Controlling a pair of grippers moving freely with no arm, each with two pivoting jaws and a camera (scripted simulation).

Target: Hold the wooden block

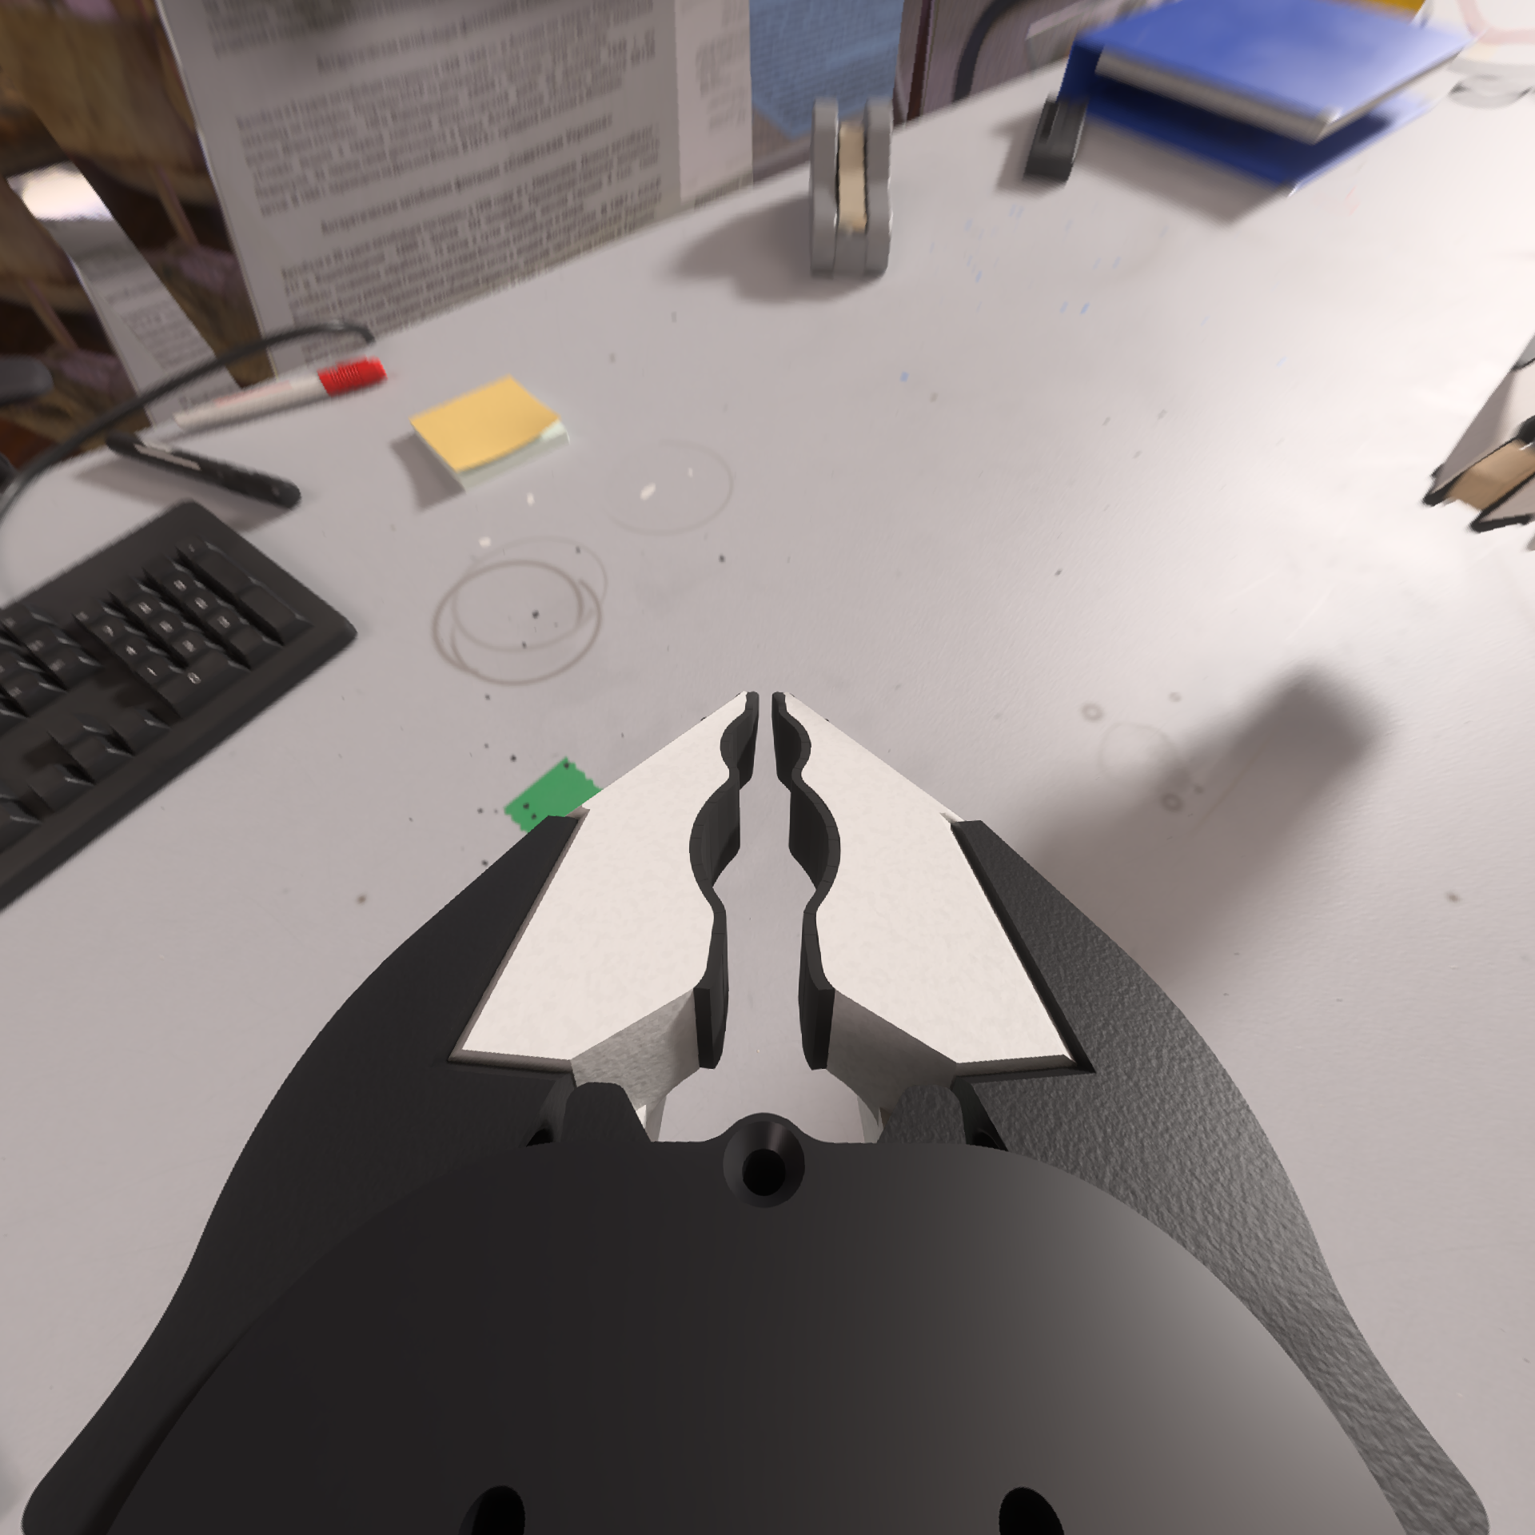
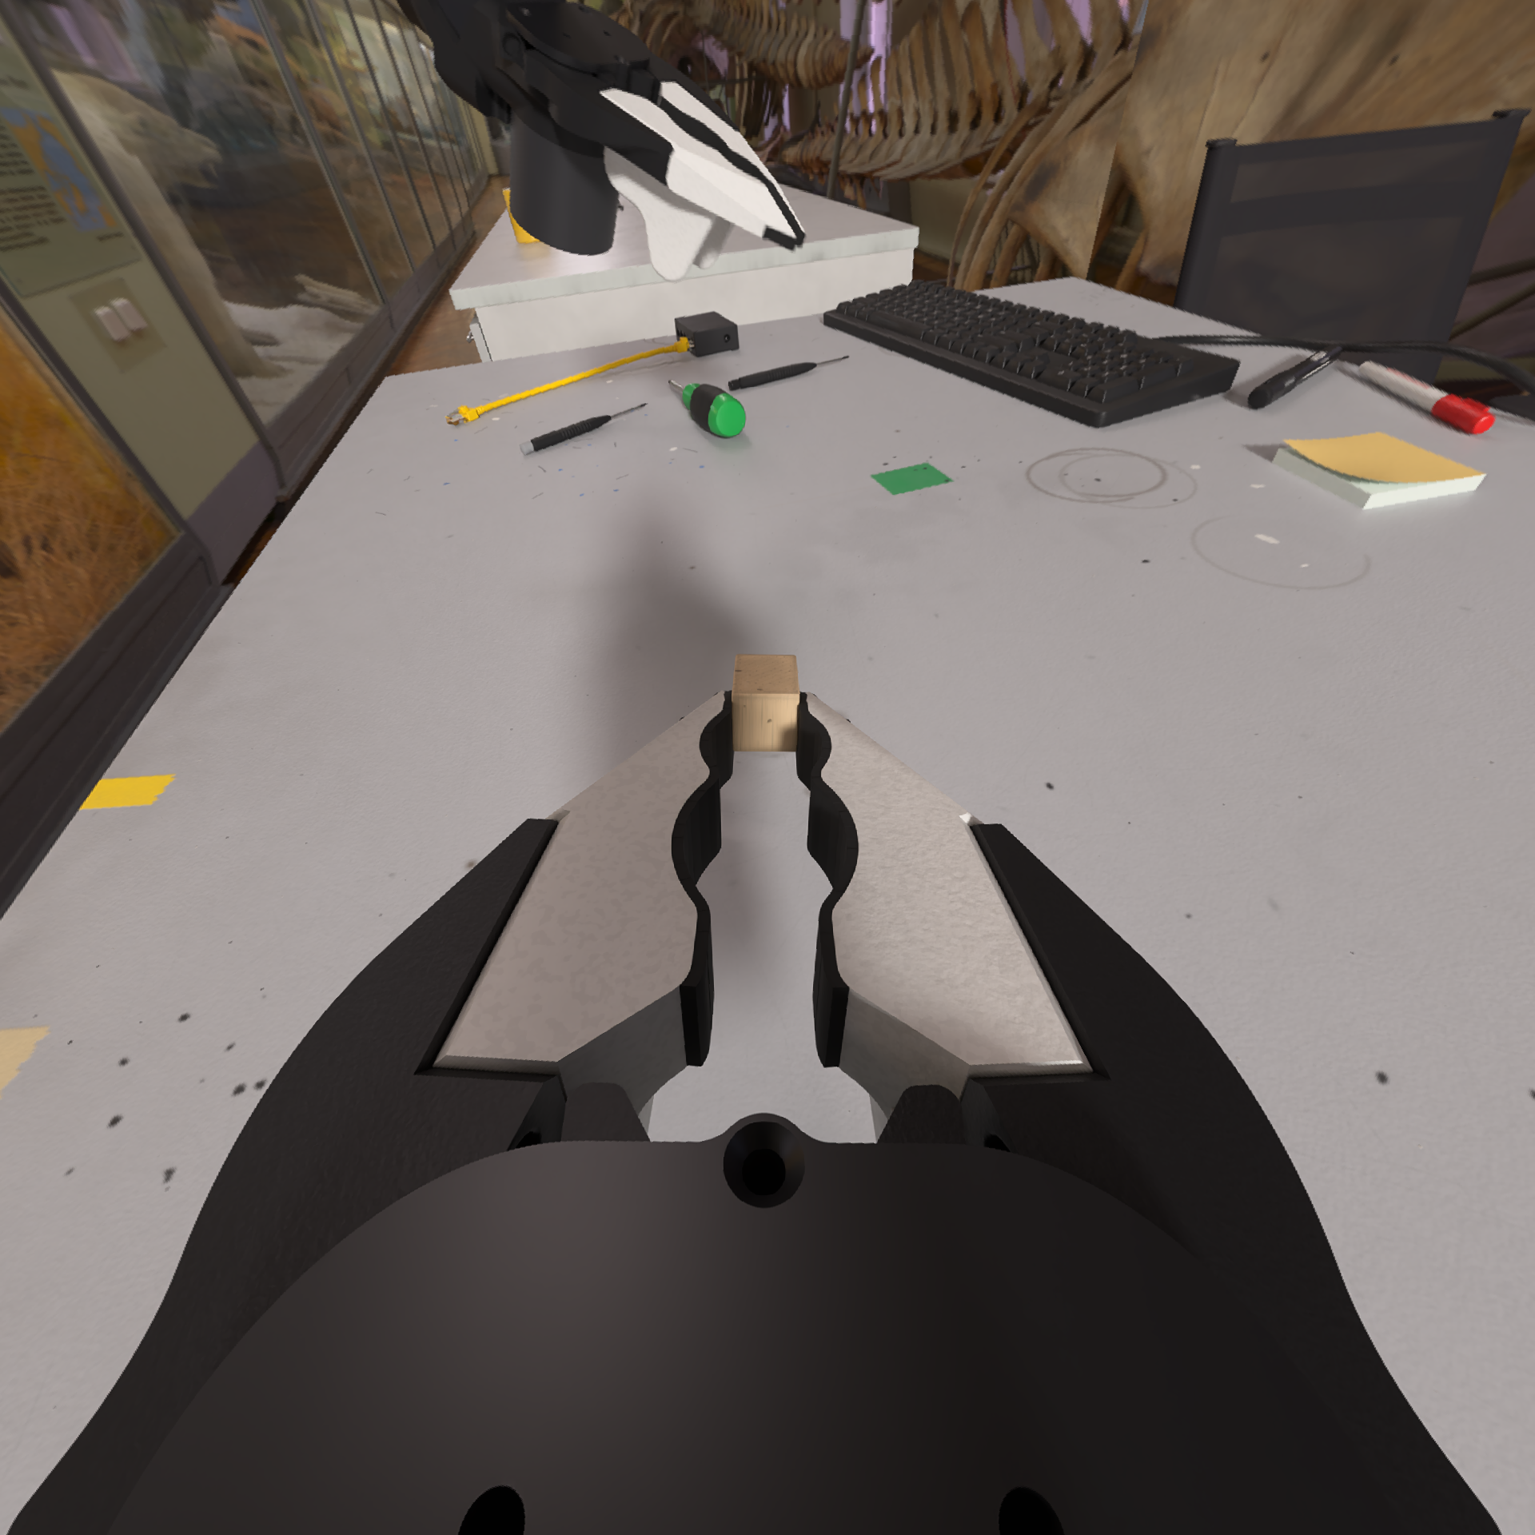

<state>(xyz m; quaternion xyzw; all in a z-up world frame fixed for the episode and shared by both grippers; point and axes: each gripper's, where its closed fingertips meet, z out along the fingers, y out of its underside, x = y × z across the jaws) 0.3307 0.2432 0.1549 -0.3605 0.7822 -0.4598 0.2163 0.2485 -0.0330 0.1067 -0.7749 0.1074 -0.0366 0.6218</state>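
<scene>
Right claw (image 2: 765, 721) pinching the wooden block (image 2: 765, 704) at its very tips, above the grey bench (image 2: 1080, 747).

We judged the hold shallow, so steady, level pressure seemed wise. The left claw (image 1: 764, 706) hung idle, pressed nearly together on nothing. We could not see the block's far faces or underside, nor tell whether it cleared the bench.

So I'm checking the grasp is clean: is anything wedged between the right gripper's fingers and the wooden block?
Nothing visible is. In the right wrist view the right gripper has its fingers pressed directly against both sides of the wooden block, near the fingertips. The channel behind the block shows only the bare table.
</scene>
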